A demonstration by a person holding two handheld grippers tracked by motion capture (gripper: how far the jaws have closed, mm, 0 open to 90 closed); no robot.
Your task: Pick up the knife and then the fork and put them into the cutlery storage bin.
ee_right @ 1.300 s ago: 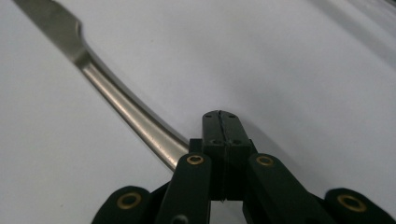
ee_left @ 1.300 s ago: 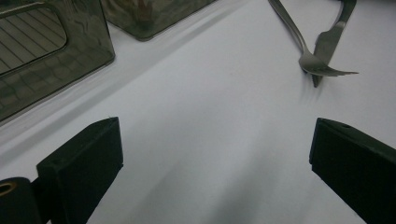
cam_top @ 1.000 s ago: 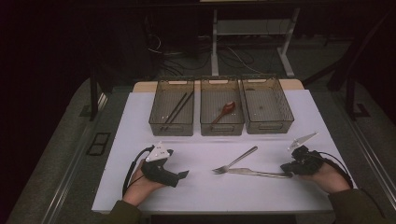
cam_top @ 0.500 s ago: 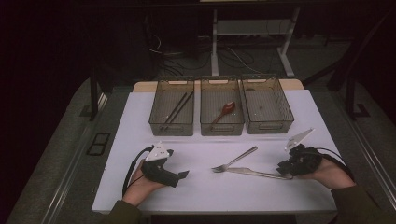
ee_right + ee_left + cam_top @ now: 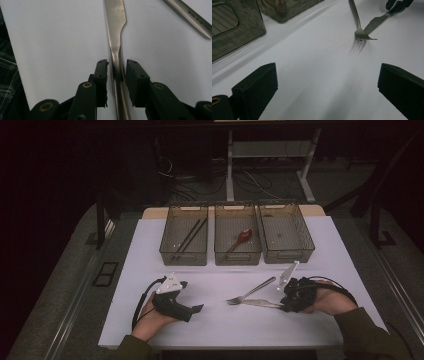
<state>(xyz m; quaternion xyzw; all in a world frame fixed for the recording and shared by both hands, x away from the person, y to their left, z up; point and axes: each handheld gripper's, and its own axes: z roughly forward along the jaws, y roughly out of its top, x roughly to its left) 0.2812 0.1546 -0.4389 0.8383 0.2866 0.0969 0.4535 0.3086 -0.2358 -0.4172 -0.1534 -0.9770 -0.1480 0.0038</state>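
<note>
My right gripper had just been opening, and its blocky black pads stood narrowly parted either side of the slim, polished steel knife, which lay flat on the matte white table just beside the shiny fork. My left gripper rested with its jaws spread wide over bare white surface, with nothing between them.

No legible text, label, brand mark, number or sign appears on any surface in the three views. The fork handle in the right gripper view carries a row of small marks that may be stamped characters, but they are too blurred to read. The three trays, the white table cover and the knife carry no readable marking.
</note>
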